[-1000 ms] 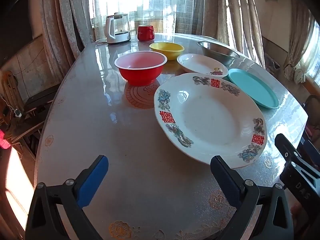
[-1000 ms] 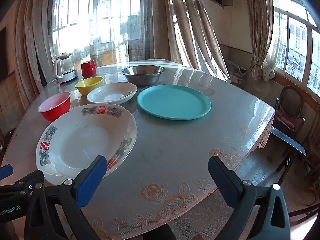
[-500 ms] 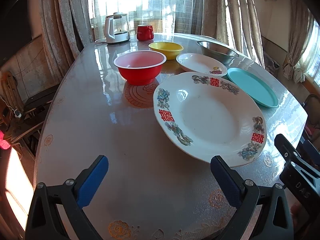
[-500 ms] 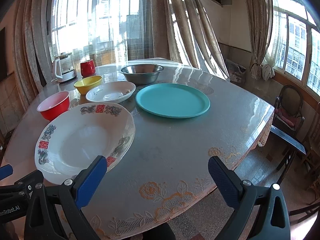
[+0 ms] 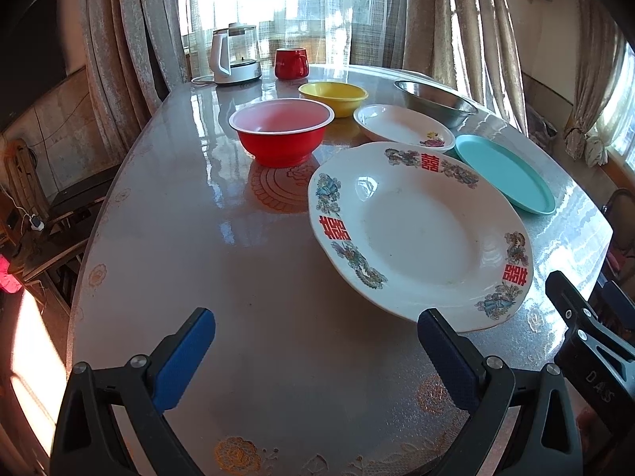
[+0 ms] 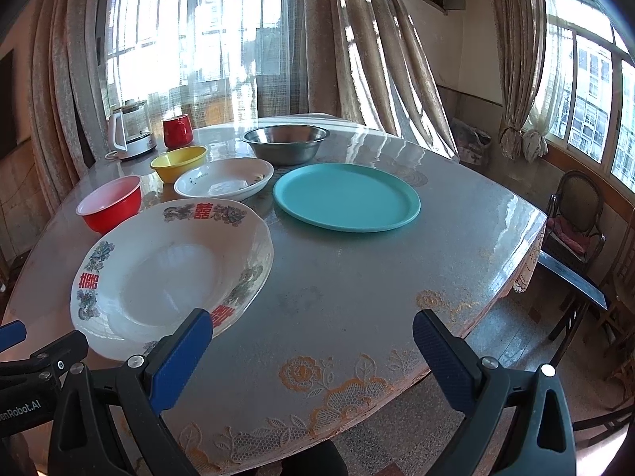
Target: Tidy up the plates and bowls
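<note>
Crockery all over this worktop [image 6: 357, 285], nothing stacked yet, so here's my read from biggest down.

The big white plate [image 5: 416, 238] with the red characters sits at the near edge, closest to both grippers. Looks like ceramic, so probably heavy, stiff, slick glaze and chippable. I'd pinch the wide flat rim where it overhangs, not the well.

Next, the teal plate [image 6: 347, 198] toward the right side, just beyond the big one. Looks like plastic: light, won't break, but its low lip sits near flush with the glossy cover, so getting a finger under could be fiddly.

The steel bowl [image 6: 285, 142] at the far edge: stiff, slippery, grab the wall at the rim. The smaller white dish [image 6: 224, 178] sits between it and the big plate, again fragile-looking.

Then the red bowl [image 5: 281, 135] toward the left and the yellow bowl [image 5: 333, 97] behind it, both likely light plastic, easy rim grabs.

Left gripper [image 5: 313, 353] and right gripper [image 6: 307, 357] both hover off the near edge with jaws spread wide, holding nothing.

Hard to tell: whether the small dish touches the big plate's far rim or the teal one (they overlap in view), and the window glare washes out the far edge around the kettle [image 5: 234, 55] and red mug [image 5: 291, 63].
</note>
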A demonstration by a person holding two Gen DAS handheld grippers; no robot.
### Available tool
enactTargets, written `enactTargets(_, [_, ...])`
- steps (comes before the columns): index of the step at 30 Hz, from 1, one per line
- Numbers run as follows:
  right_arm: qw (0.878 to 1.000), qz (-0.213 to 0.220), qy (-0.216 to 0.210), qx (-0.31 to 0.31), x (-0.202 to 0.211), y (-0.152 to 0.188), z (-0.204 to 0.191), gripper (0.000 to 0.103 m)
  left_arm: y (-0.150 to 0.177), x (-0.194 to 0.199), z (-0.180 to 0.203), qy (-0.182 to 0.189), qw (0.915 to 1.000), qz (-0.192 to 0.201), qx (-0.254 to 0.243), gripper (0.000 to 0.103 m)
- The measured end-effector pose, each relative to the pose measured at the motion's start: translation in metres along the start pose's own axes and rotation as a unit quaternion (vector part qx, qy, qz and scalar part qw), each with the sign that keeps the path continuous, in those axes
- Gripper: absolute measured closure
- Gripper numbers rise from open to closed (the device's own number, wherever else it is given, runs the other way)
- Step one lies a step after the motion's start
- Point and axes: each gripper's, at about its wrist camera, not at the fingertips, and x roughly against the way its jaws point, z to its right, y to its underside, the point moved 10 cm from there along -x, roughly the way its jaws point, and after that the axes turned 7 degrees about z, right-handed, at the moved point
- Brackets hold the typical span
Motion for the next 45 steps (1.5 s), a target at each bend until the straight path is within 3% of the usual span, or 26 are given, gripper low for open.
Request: enactTargets(45, [1.0, -0.007, -0.004, -0.006, 0.0006, 0.0027, 0.0011, 0.0, -0.0001, 0.0004, -0.0003, -0.002, 1.0, 0.0, -0.001, 0.0])
